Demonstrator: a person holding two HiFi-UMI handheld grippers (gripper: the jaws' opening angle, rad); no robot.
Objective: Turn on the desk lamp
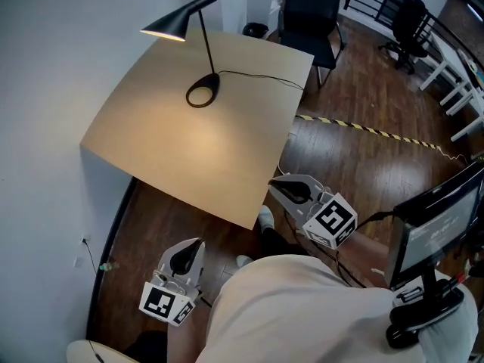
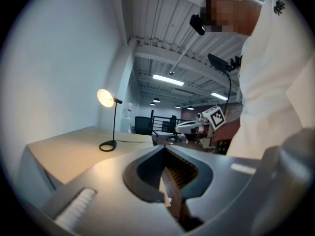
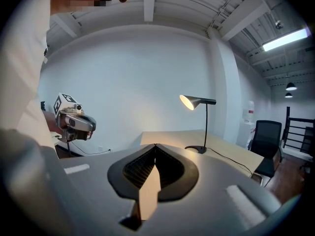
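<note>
Glowing warm at its shade (image 1: 177, 24), the lamp (image 1: 207, 45) looks already switched on. A pool of light lies on the desk (image 1: 189, 157) under it, and both gripper views show the bulb end bright. By that reading the switching step is done, with nothing left but to hold the 2 grippers clear.

The lamp stands toward the far side of the desk, near the wall. Its ring base (image 1: 212, 82) rests flat on the top, and a cord (image 1: 257, 76) runs from it to the desk's far right edge. No switch can be made out in any view. If the light needed another press, the switch would have to be found first, perhaps on the cord or the shade.

The lamp's long axis is its thin stem, close to upright with a slight lean. The cone shade branches from the top of the stem toward the wall side, at the left of the head view. Its narrow end meets the stem and its wide mouth faces down at the desk.

The left gripper (image 1: 189, 252) hangs low by the person's body, off the desk's near edge and well apart from the lamp. Its jaws are pressed together at the tips with nothing between them. The right gripper (image 1: 287, 189) sits just beside the desk's near right corner, also clenched and empty. Neither touches the desk or the lamp.
</note>
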